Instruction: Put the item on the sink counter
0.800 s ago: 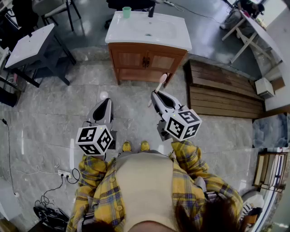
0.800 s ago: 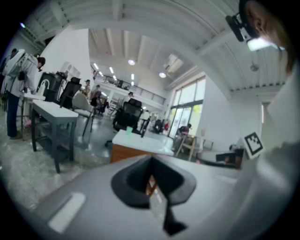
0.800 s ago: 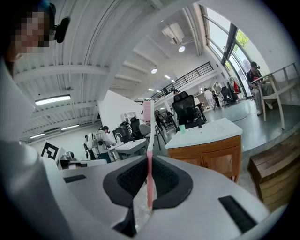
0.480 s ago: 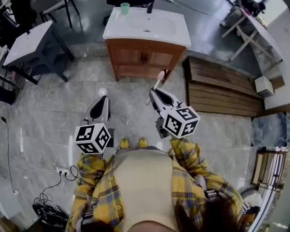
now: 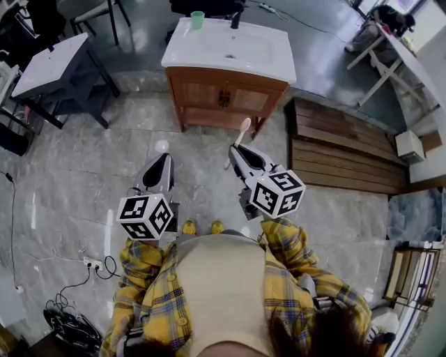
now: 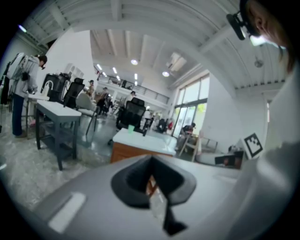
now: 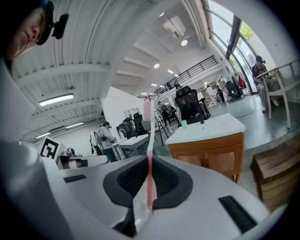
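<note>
My right gripper [image 7: 149, 183] has its jaws pinching a slim pink-and-white toothbrush [image 7: 148, 136] low on its handle. The rest of the brush stands up and slightly forward past the black pads. My left gripper [image 6: 151, 182] has its jaws pressed together with nothing between them, and it hangs low at my side.

The white sink counter [image 5: 277, 61] on its brown wooden cabinet [image 5: 223, 95] is well ahead of me across the grey tiled floor, so the brush is in the air and nowhere near its place yet. I judge the step in hand to be the carry.

To do it well, I should walk straight up to the cabinet front and hold the pinch firm. The handle is thin and held near one end, so it could pivot if I swing my arm.

At the counter I should aim for the flat rim beside the basin, away from the small green cup [image 5: 198, 19] and the black tap [image 5: 237, 17] at the back edge. I should lower the brush until it lies flat before I loosen my grip, so it neither rolls into the bowl nor drops off the front.
</note>
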